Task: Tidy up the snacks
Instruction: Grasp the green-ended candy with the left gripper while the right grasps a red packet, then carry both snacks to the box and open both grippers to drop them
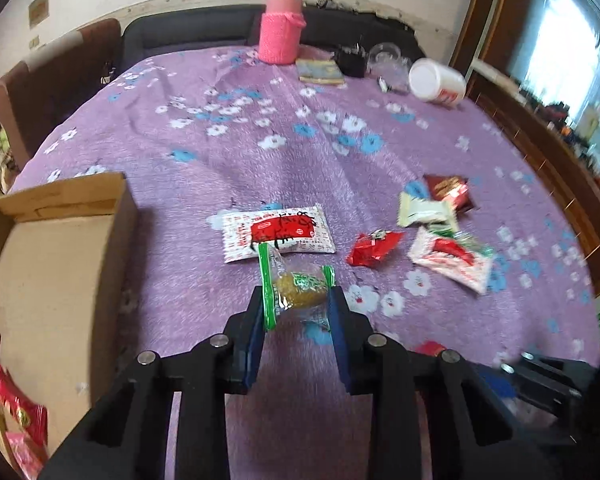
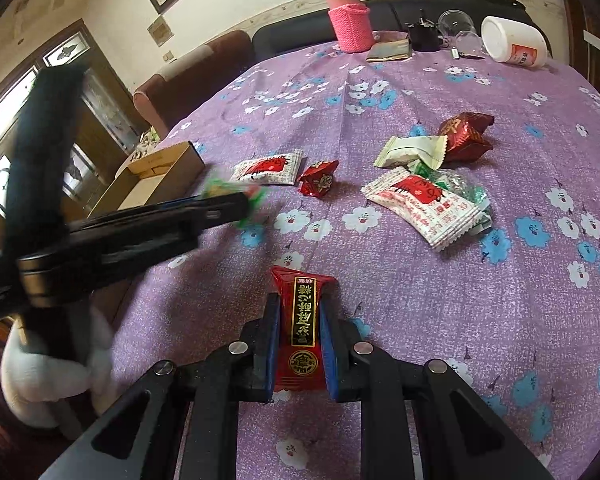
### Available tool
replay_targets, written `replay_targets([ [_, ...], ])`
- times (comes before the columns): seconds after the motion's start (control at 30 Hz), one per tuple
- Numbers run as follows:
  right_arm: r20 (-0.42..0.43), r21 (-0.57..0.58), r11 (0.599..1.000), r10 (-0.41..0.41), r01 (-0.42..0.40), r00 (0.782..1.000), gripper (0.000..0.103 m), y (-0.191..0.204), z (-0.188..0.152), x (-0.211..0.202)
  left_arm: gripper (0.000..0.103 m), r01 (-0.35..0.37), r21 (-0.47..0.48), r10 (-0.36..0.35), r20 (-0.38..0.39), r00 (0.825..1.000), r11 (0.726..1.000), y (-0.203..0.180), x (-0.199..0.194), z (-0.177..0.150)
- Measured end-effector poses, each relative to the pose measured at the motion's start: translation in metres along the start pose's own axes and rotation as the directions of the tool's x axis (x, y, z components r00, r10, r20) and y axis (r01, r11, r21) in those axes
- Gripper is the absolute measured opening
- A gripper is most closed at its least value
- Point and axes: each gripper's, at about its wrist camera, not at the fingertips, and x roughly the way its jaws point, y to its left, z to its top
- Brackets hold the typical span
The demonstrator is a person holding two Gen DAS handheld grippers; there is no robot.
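Purple floral cloth (image 1: 228, 148) lies bare mid-table; left gripper (image 1: 298, 300) pinches green-wrapped candy (image 1: 300, 286), right gripper (image 2: 300, 322) red packet (image 2: 302, 320).

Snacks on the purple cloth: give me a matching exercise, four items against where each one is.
Items:
1. green-edged clear candy
2. long red packet
3. cardboard box
4. pink-sleeved flask

Places:
A. far side of table
B. between right gripper pads
C. left table edge
D. between left gripper pads

Pairs: 1-D, 2-B, 3-C, 4-A
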Motion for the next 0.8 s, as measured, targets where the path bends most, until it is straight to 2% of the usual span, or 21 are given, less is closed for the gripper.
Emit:
replay_targets([
  [0.13,0.026,0.011,1.0,0.004,-0.005,1.0,0.019,0.0,0.0,-0.004,0.029,0.084,-0.064,-0.081,0.048,0.996,0.994,0.019,-0.041,-0.009],
  [0.2,0.045,0.006,1.0,-0.001,0.001,0.999,0.019,0.003,0.001,-0.008,0.029,0.098,-0.086,-0.092,0.073,0.993,0.991,0.03,-0.06,-0.014],
  [0.3,0.064,-0.015,1.0,0.008,-0.007,0.998,0.019,0.016,0.005,-0.016,0.029,0.083,-0.113,-0.072,0.103,0.992,0.99,0.056,-0.093,-0.023],
  [0.43,0.061,-0.034,0.994,0.105,-0.103,0.993,0.02,0.053,0.016,-0.024,0.029,0.023,-0.176,-0.002,0.118,0.993,0.984,0.103,-0.119,-0.032],
  [0.57,0.036,-0.102,0.981,0.167,-0.163,0.985,0.02,0.101,0.028,-0.023,0.03,-0.021,-0.229,0.043,0.092,0.995,0.973,0.14,-0.121,-0.034],
  [0.7,-0.035,-0.141,0.962,0.231,-0.233,0.972,0.02,0.152,0.041,0.001,0.03,-0.072,-0.261,0.09,0.056,0.994,0.963,0.172,-0.107,-0.029],
  [0.8,-0.081,-0.175,0.956,0.224,-0.235,0.971,0.02,0.186,0.045,0.028,0.03,-0.075,-0.293,0.09,0.036,0.995,0.953,0.191,-0.096,-0.027],
])
